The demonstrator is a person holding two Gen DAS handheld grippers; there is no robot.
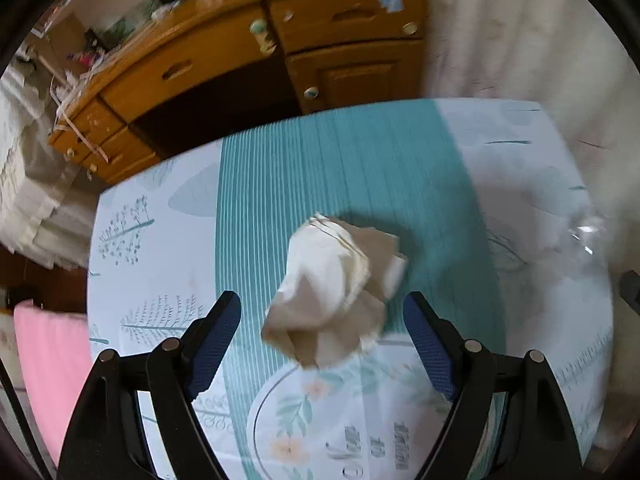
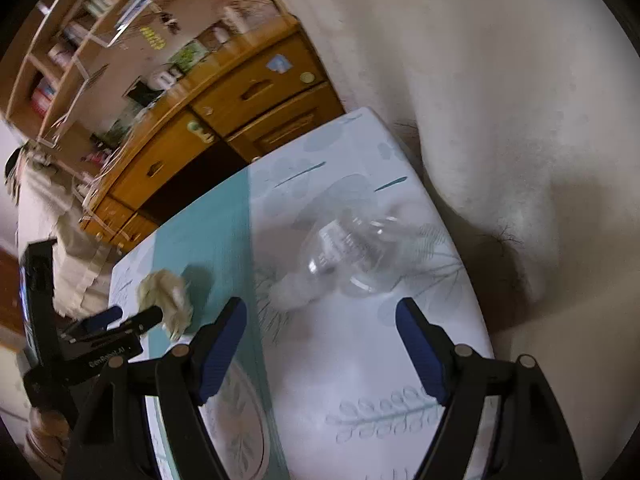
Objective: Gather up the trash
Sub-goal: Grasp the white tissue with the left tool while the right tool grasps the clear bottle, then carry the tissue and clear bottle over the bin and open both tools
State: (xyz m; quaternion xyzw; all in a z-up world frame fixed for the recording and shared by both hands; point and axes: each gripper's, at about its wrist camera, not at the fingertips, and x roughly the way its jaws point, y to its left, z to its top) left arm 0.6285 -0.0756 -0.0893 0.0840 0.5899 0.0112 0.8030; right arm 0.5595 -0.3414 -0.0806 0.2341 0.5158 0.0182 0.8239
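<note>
Crumpled paper point(image 1: 332, 288) below left gripper point(image 1: 322, 312), fingers apart; right gripper point(image 2: 320, 316) angled down over bottle point(image 2: 352, 256), fingers apart.

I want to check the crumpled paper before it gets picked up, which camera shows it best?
The left wrist view: the crumpled paper fills the centre, large, lying on the tablecloth just ahead of the open left gripper. The right wrist view shows it small at the left edge, partly behind the left gripper's fingers.

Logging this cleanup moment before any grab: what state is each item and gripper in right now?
crumpled paper: lying loose on the table, ungrasped
clear plastic bottle: on its side, ungrasped
left gripper: open, paper ahead between its fingers
right gripper: open, empty
desk drawers: closed
</note>
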